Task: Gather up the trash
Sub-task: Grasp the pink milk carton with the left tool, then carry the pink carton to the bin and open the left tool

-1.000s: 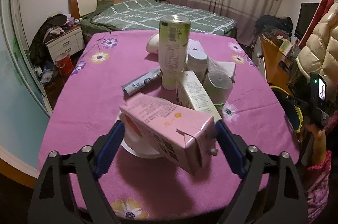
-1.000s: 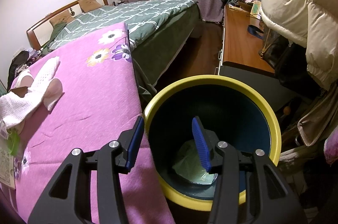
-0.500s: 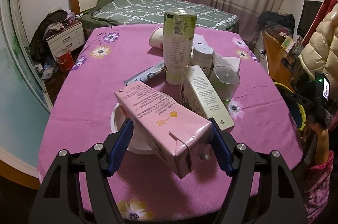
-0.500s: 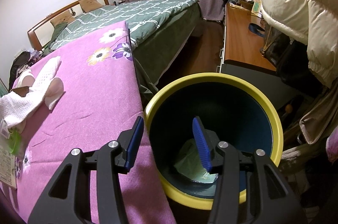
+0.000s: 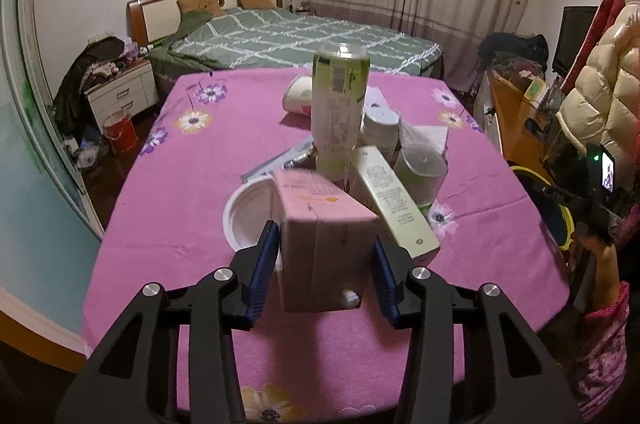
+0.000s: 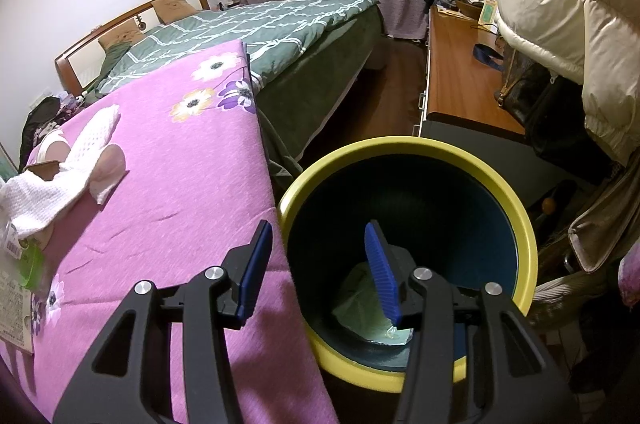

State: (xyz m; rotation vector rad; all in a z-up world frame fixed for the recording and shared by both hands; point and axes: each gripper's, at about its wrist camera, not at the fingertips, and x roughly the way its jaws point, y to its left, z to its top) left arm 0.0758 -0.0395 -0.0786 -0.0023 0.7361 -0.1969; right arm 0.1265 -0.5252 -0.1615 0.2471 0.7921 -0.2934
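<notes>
My left gripper (image 5: 326, 264) is shut on a pink drink carton (image 5: 320, 236) and holds it above the pink flowered tablecloth (image 5: 200, 176). Behind it lie a white bowl (image 5: 244, 216), a cream carton (image 5: 394, 204), a tall green and white can (image 5: 338, 112), a clear plastic cup (image 5: 420, 172) and a white jar (image 5: 380, 130). My right gripper (image 6: 318, 264) is open and empty, over the rim of a yellow trash bin (image 6: 400, 148) with a dark inside. A pale green wrapper (image 6: 368, 300) lies at the bin's bottom.
A tipped paper cup (image 5: 298, 98) and a silver wrapper (image 5: 276, 160) lie on the table. White tissue (image 6: 68, 160) lies at the table's right part. A green bed (image 5: 288, 40), a wooden desk (image 6: 456, 72) and a puffy cream coat (image 6: 560, 4) surround the table.
My left gripper has pulled back and lifted with the pink carton, which has turned end-on to the camera. The right gripper has barely moved over the bin.
</notes>
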